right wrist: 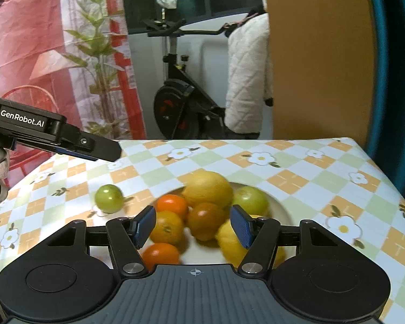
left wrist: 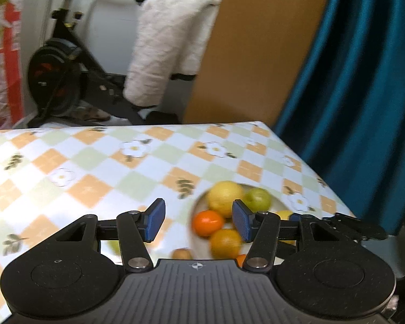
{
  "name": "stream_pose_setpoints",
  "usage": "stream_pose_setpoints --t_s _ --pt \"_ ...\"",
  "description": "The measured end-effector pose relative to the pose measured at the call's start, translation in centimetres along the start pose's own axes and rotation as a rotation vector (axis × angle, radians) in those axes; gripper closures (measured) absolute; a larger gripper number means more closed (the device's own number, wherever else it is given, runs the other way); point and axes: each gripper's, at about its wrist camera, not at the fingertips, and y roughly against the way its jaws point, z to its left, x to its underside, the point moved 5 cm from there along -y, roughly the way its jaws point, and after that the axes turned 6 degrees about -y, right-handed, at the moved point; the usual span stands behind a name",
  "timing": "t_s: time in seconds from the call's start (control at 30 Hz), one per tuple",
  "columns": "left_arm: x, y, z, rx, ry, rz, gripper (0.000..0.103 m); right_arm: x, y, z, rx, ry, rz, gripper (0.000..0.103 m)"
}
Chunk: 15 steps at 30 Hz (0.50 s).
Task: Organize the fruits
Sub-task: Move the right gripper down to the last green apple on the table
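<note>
As both hover tilted, left claw (left wrist: 198, 222) empty, right claw (right wrist: 193, 225) empty over plate (right wrist: 279, 210)

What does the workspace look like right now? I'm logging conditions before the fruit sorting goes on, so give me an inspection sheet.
Surface: table under a checked, flower-print cloth.
Job's things: white plate piled with oranges, lemons and a green fruit; one loose green fruit lies on the cloth left of the plate.
Clutter: nothing seen.
Grippers: left gripper open, nothing between its pads; right gripper open above the plate, gripping nothing.
Cables: nothing seen.
Surroundings: exercise bike with a white jacket hung on it, teal curtain, brown board.
</note>
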Motion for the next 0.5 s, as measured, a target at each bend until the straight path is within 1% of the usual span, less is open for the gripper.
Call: stream_pose_setpoints --t_s 0.23,0.5 --pt "0.6 1.4 3.7 -0.05 0.035 -0.009 0.046 -0.2 -1.0 3.2 -0.049 0.051 0.025 0.046" --pt "1.5 1.5 6.3 -0.066 0.065 -0.008 0.046 -0.3 -3.3 7.4 -0.106 0.145 0.047 0.046"
